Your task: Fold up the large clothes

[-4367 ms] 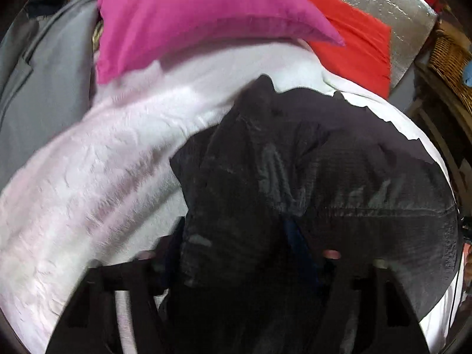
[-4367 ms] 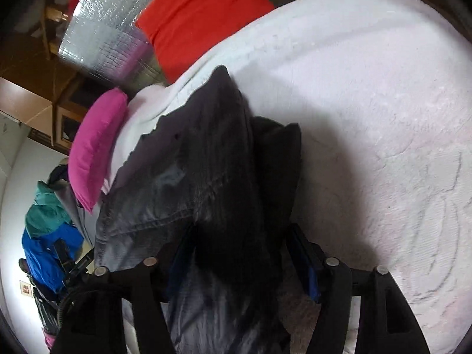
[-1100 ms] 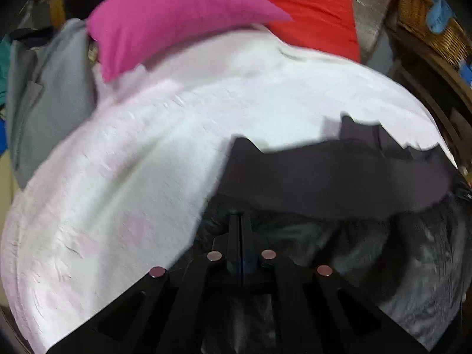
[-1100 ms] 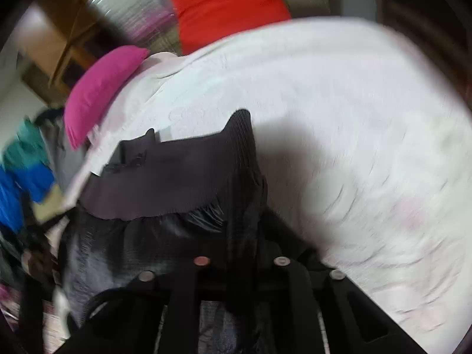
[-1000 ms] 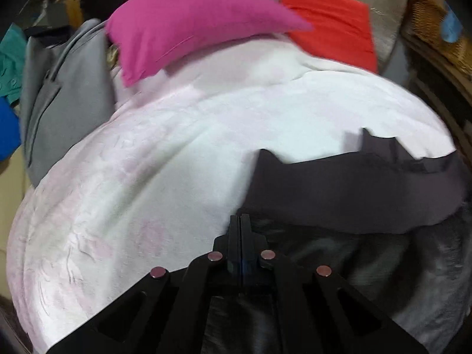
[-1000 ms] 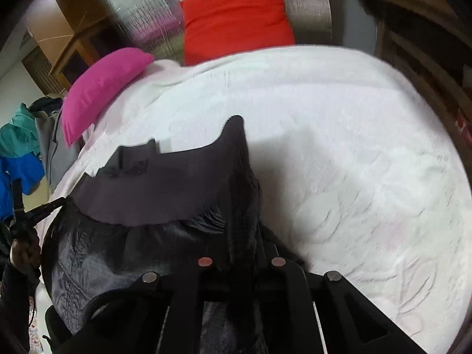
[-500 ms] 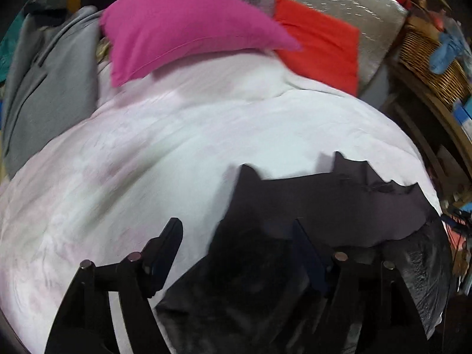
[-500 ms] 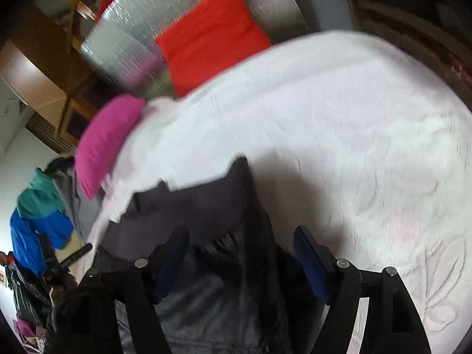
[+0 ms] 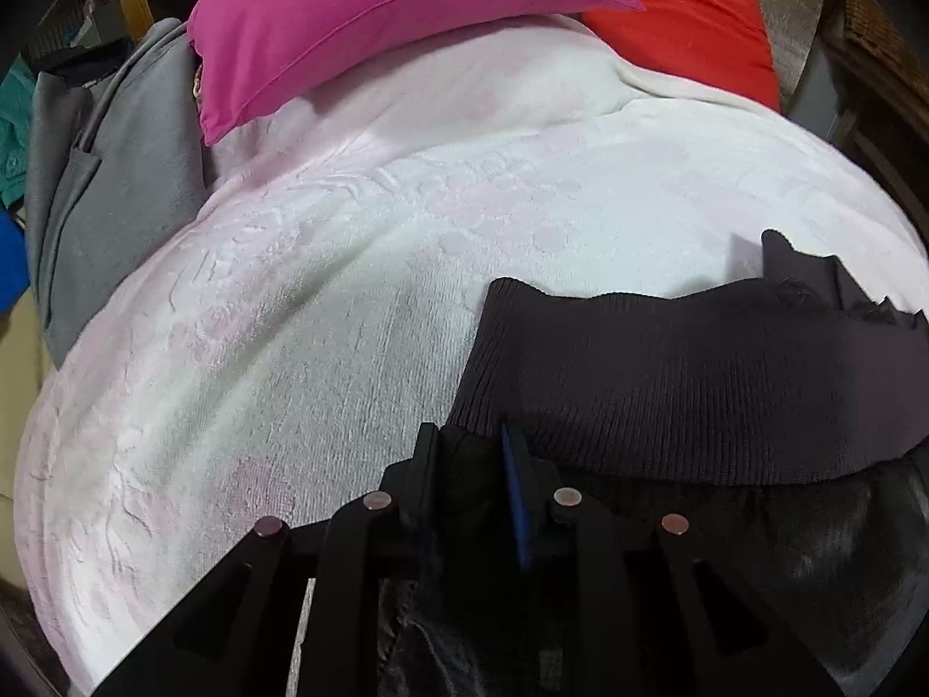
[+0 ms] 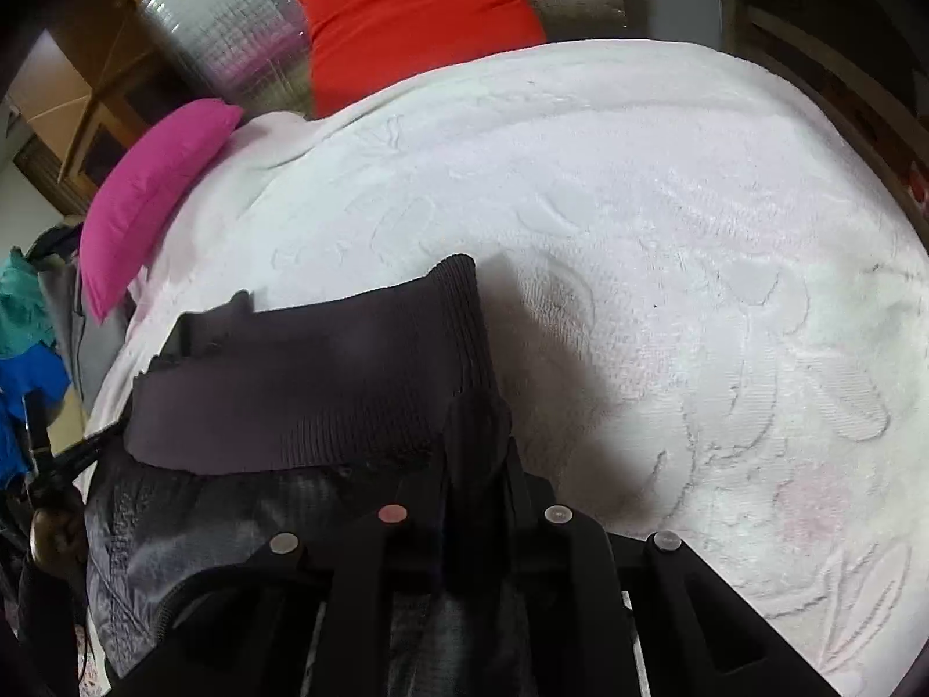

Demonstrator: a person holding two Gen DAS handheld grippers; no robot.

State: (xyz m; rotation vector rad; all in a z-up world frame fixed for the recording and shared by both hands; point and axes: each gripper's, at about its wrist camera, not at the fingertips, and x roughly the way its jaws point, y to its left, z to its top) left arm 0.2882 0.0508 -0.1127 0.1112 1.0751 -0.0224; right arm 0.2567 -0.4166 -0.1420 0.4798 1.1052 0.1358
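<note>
step: regrip for next fold | left gripper [image 9: 467,456] and right gripper [image 10: 473,453]: jaws closing on jacket [image 9: 685,383] hem corners, to keep it stretched over bed [image 9: 360,267]

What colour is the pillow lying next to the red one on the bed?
Bright pink. The pillow shows best in the left wrist view.
</note>
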